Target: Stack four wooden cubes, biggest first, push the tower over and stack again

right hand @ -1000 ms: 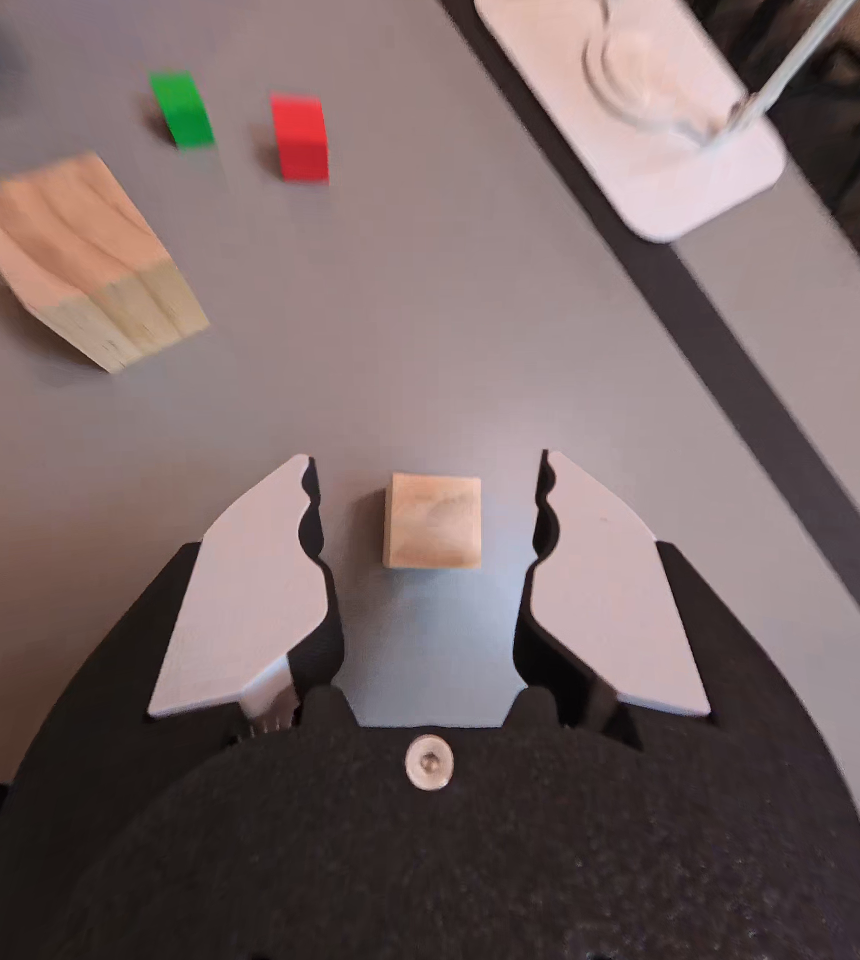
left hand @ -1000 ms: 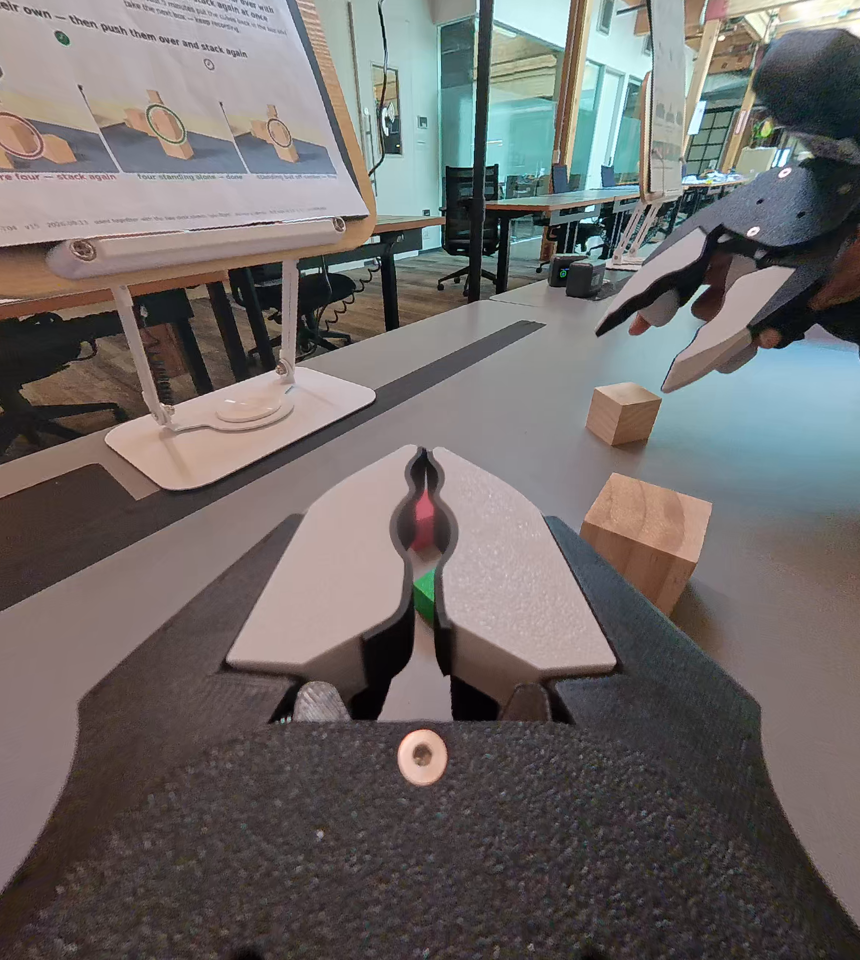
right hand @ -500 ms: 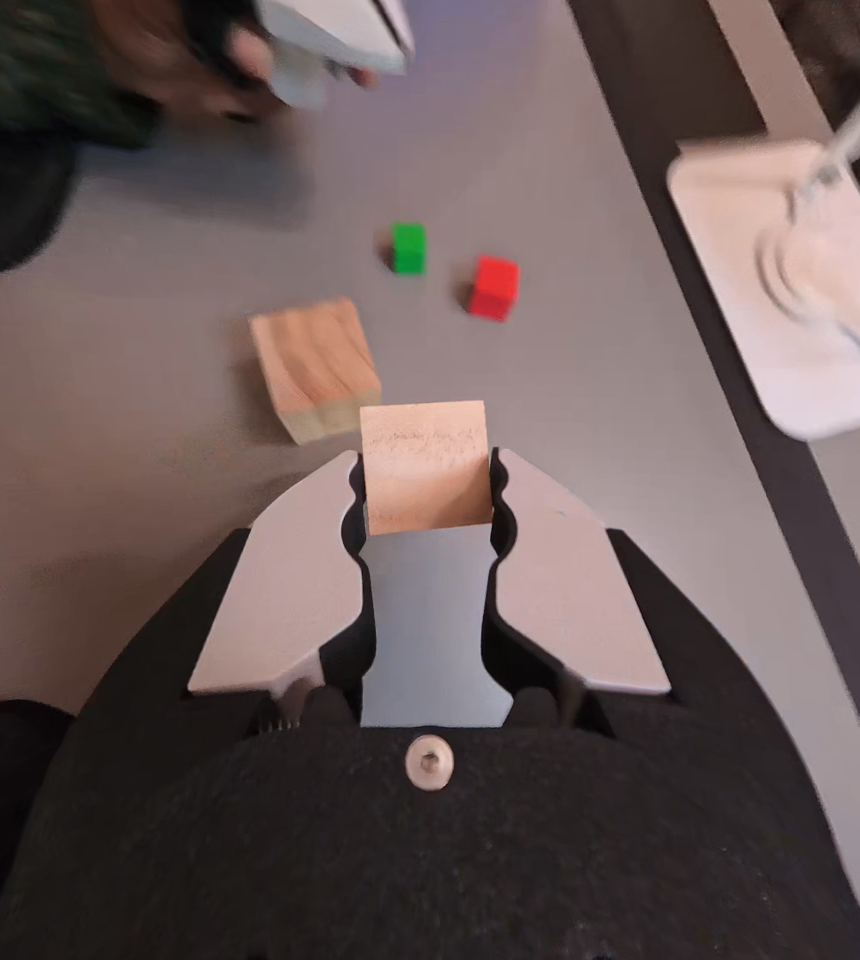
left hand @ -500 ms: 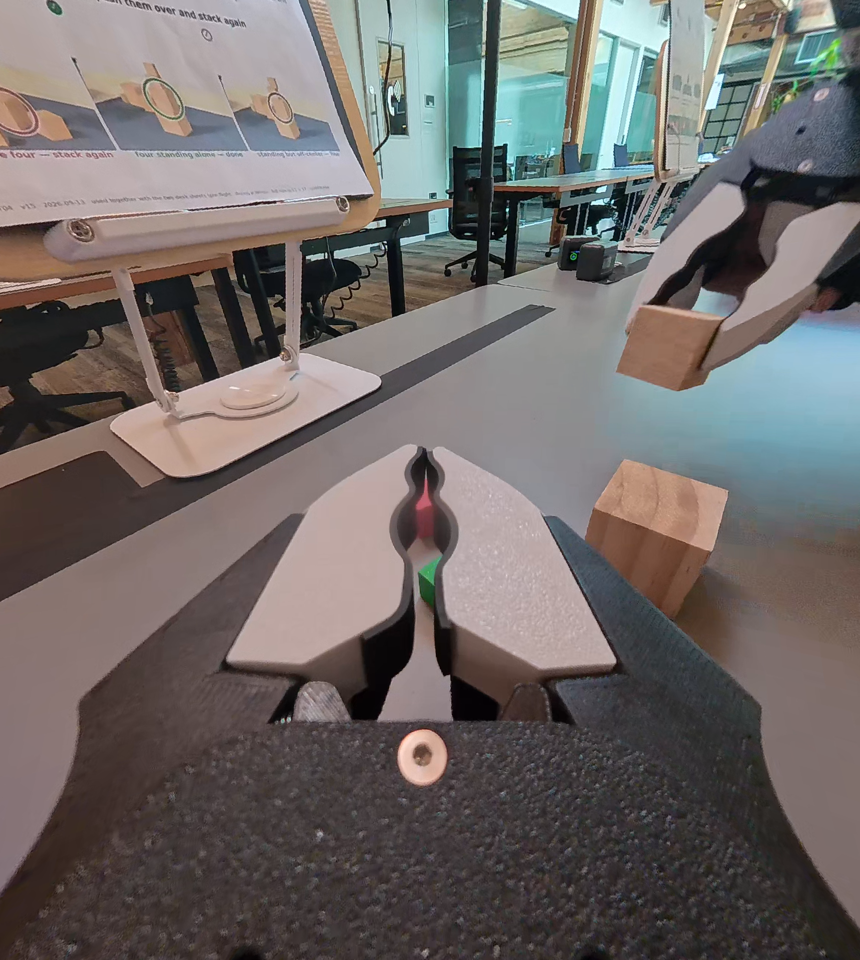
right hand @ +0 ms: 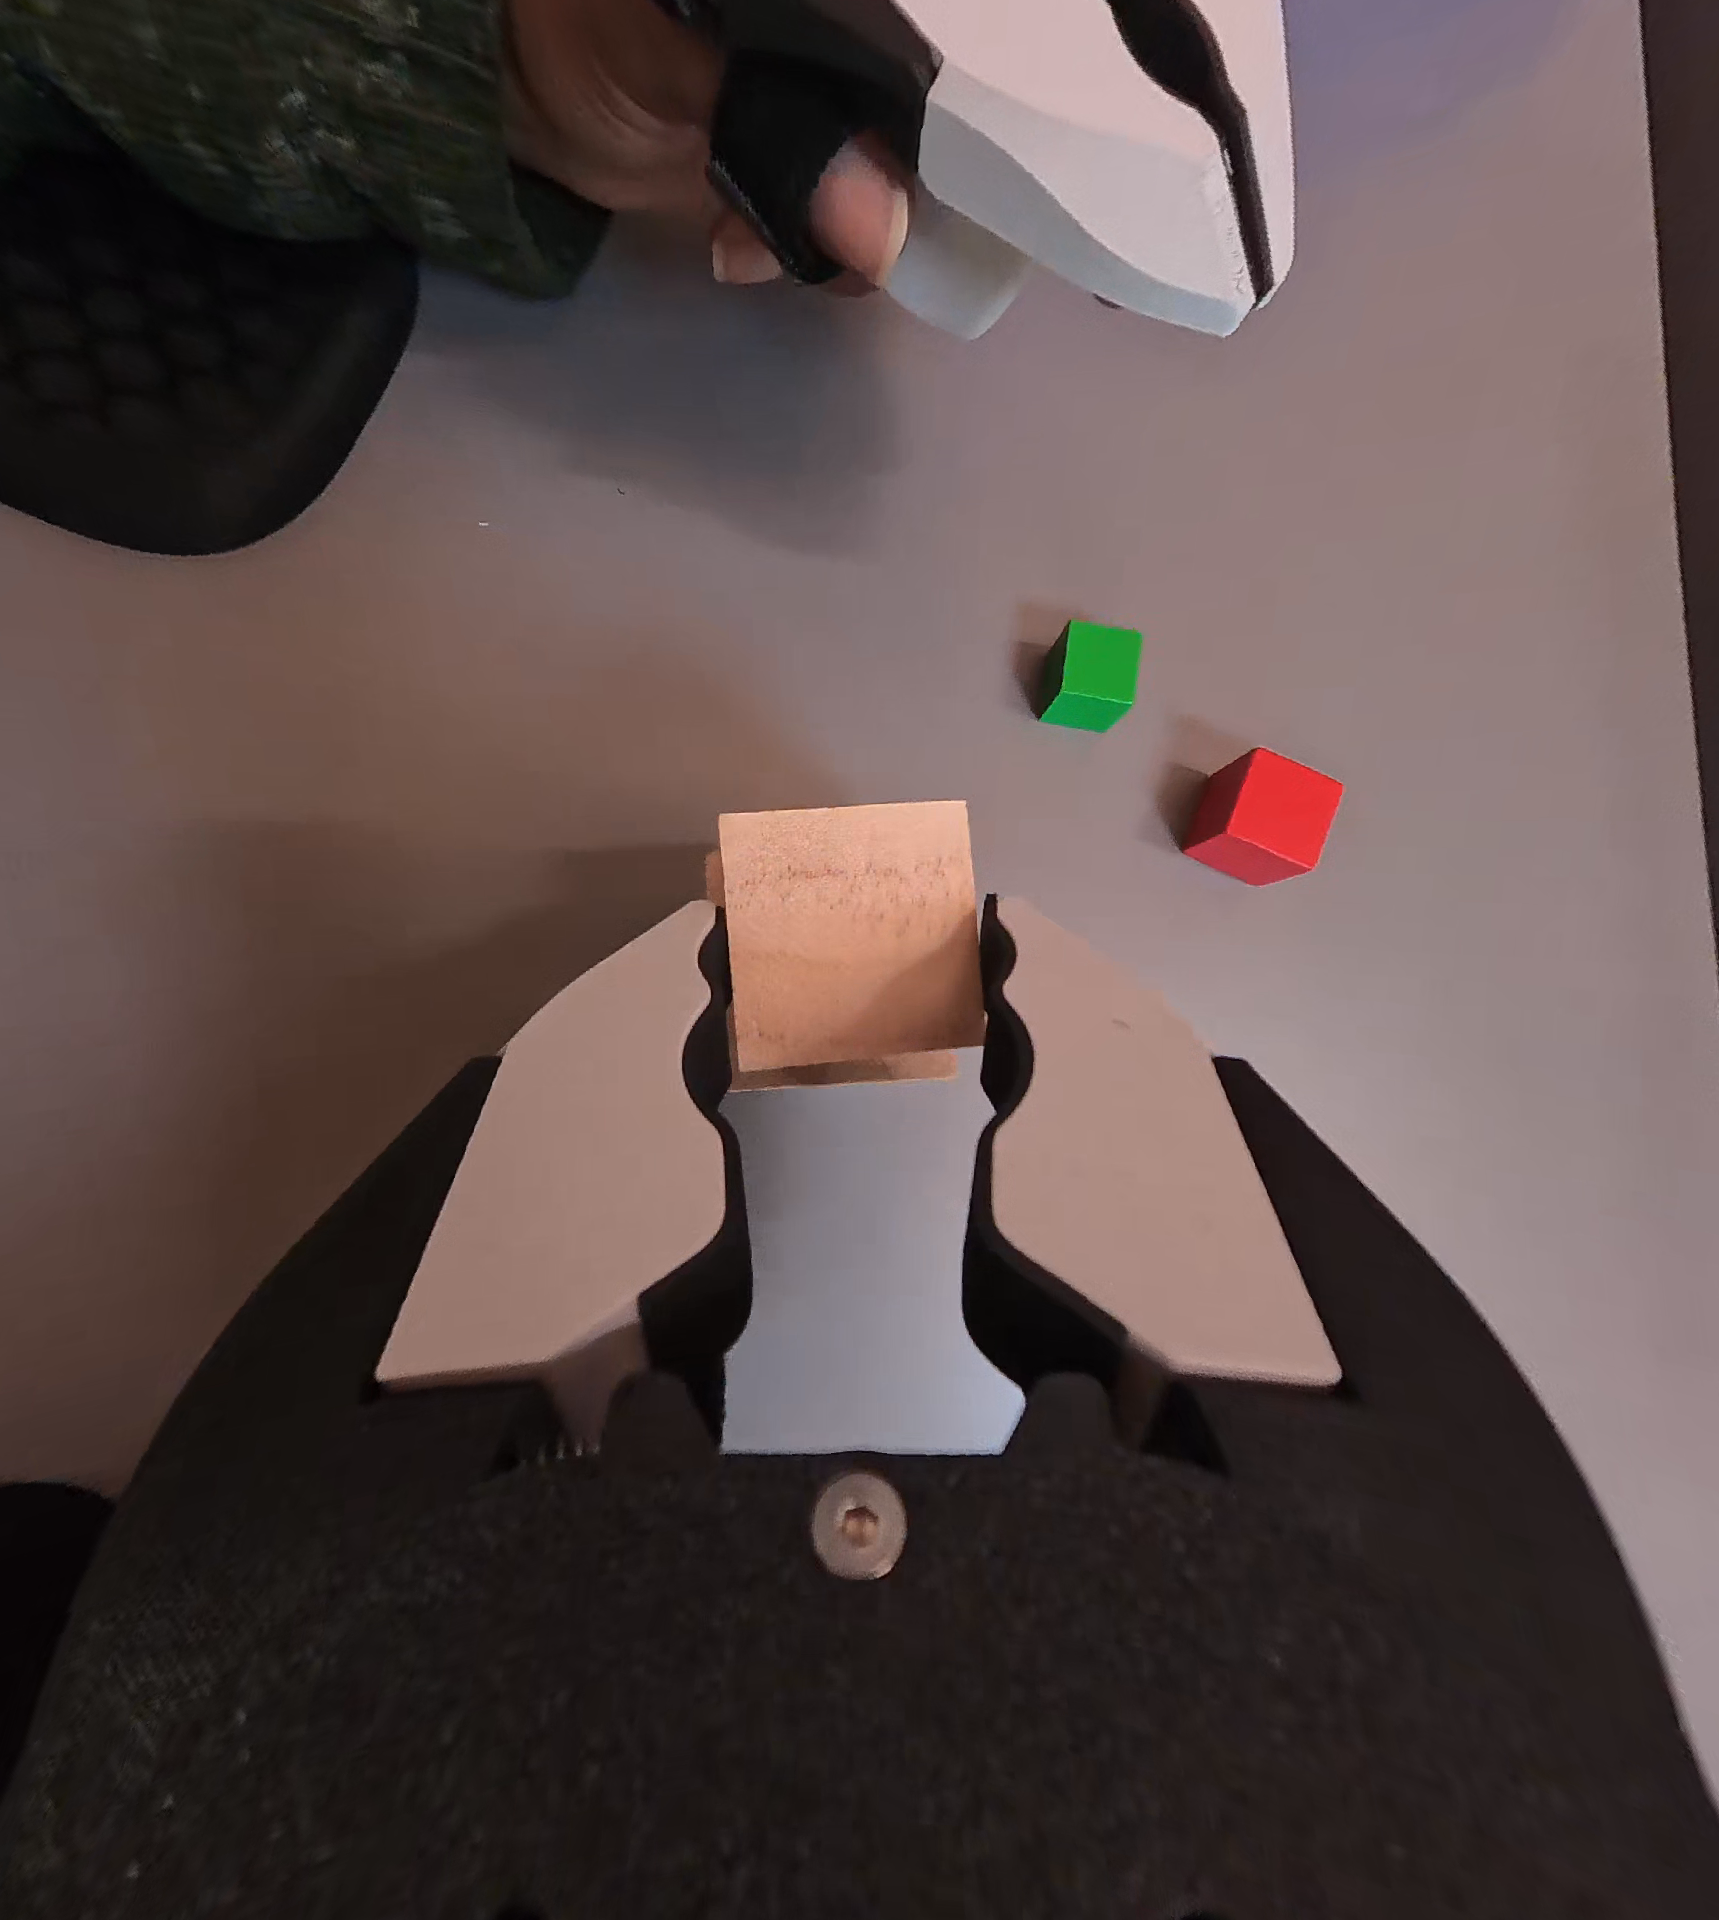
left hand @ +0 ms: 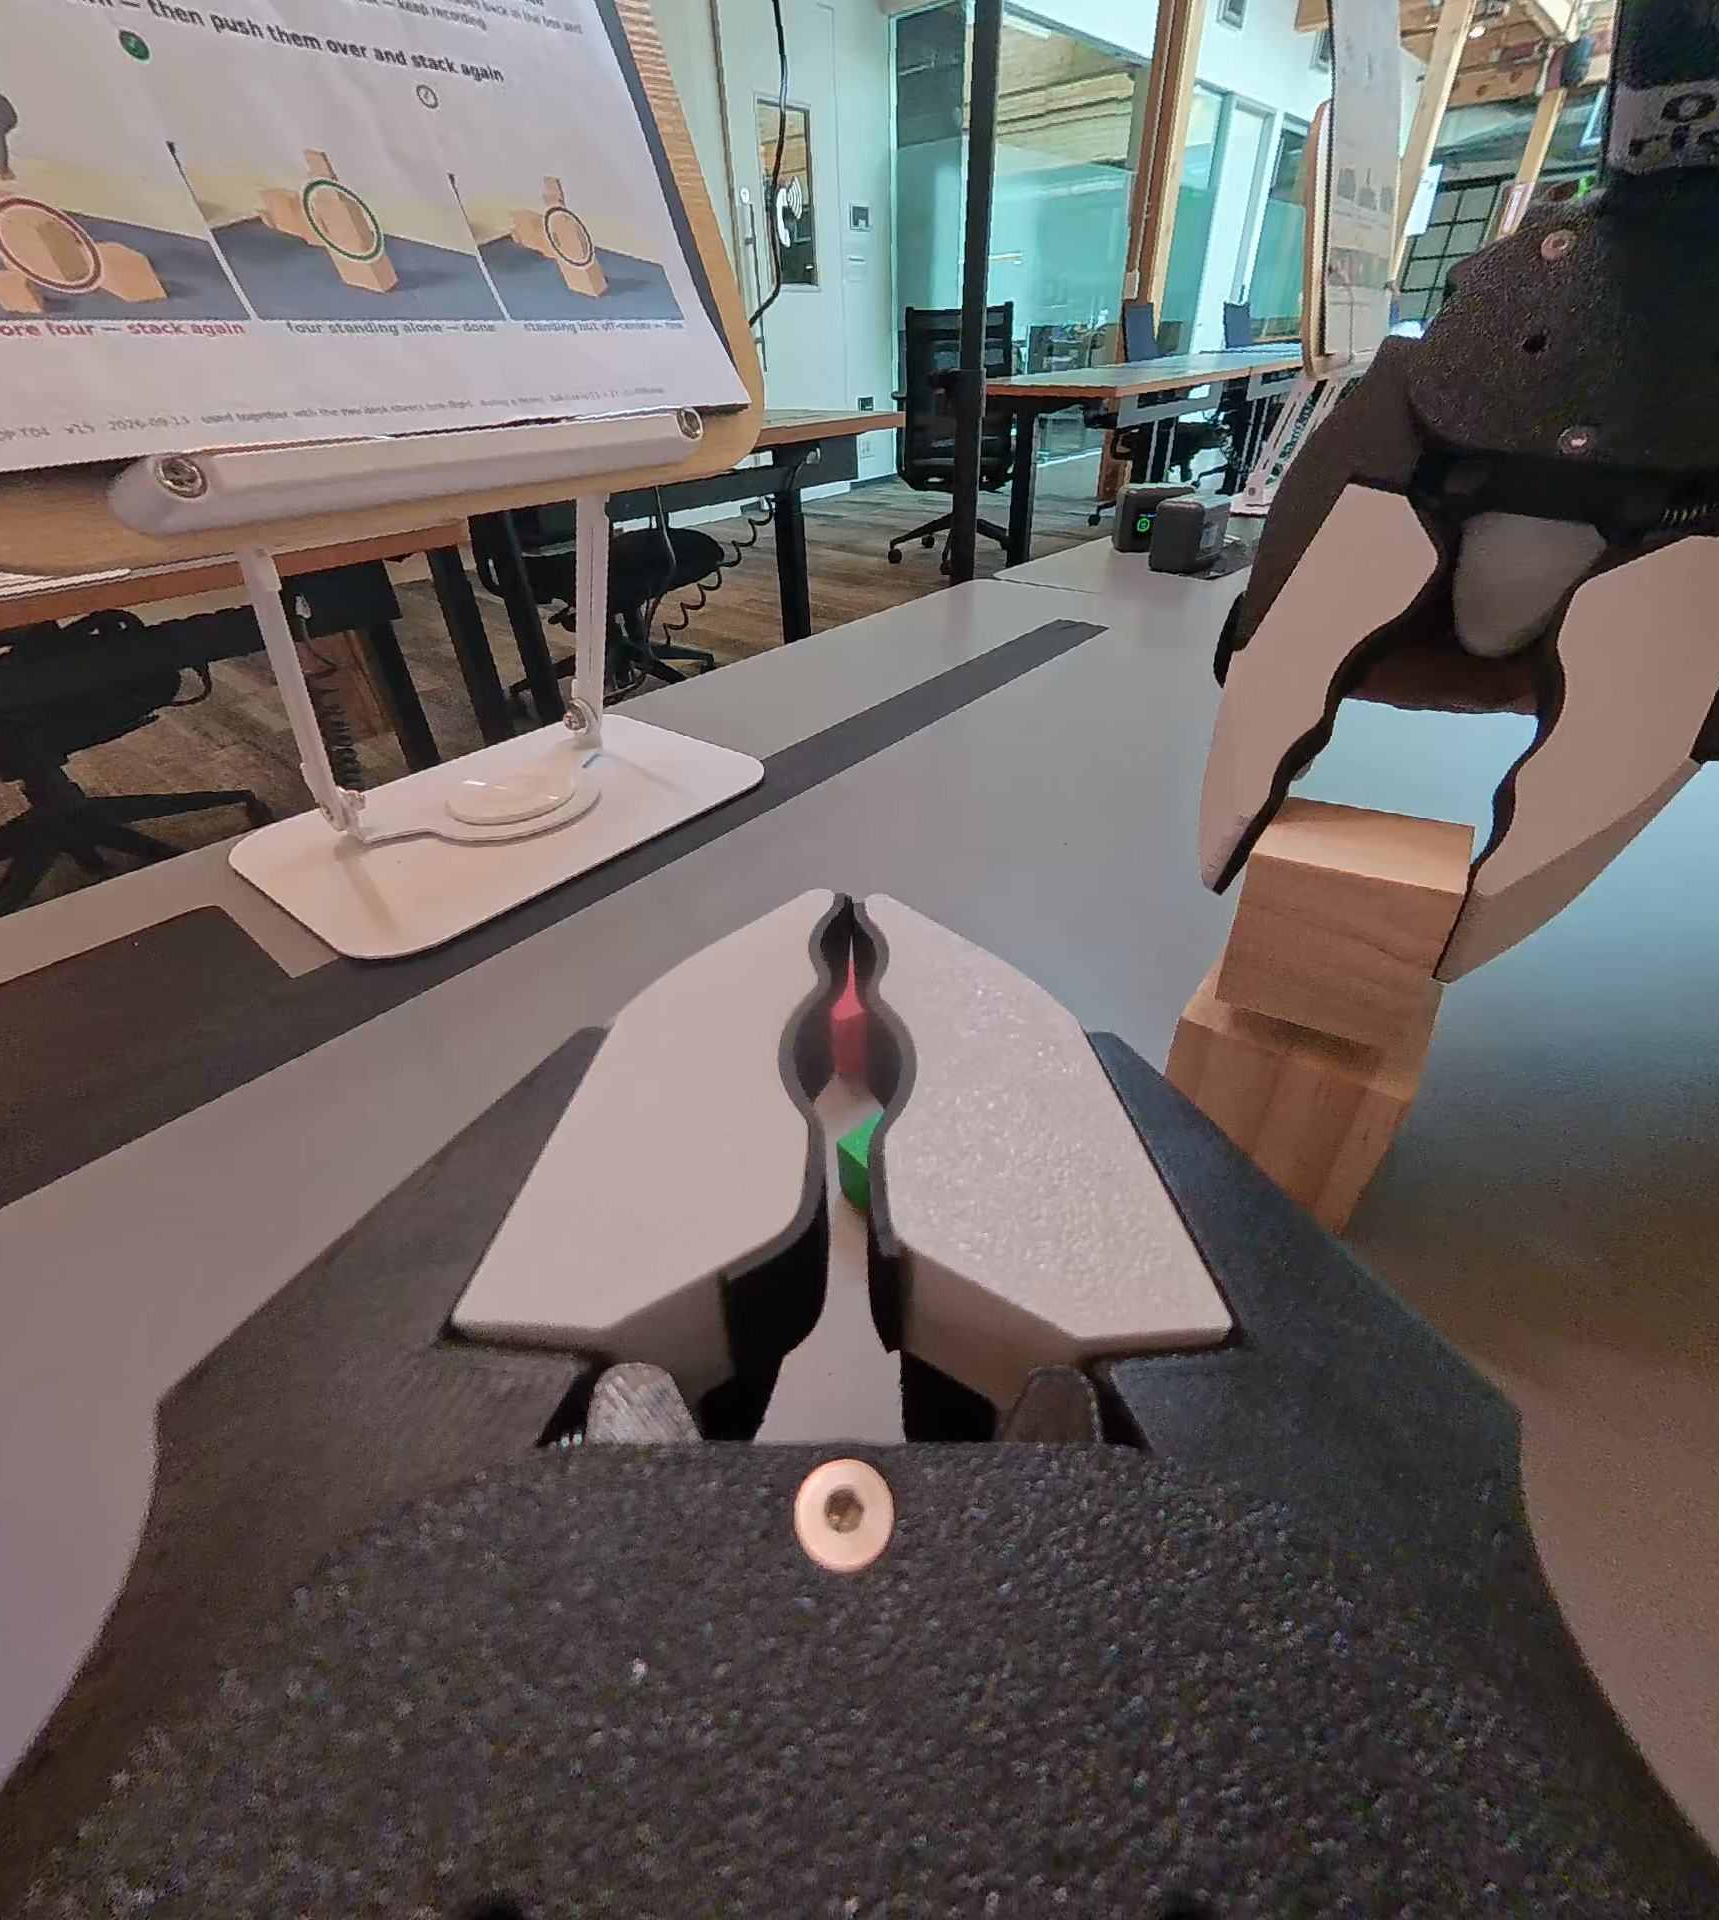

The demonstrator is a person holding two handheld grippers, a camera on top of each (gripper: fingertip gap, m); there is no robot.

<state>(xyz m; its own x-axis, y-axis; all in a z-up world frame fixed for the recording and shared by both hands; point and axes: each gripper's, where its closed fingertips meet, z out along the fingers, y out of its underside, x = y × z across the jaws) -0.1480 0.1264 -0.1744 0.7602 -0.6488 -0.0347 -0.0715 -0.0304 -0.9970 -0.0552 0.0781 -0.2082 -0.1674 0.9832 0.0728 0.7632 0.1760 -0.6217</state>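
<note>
Wooden cube sits clamped between my right gripper's pads at twelve o'clock, resting on a larger wooden block on the grey table. Green cube and red cube lie toward two o'clock. My left gripper is closed on nothing, both small cubes just beyond its tips.

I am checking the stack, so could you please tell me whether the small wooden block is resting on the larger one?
Touching: the left wrist view shows the small wooden block sitting directly on the larger wooden block.
</note>
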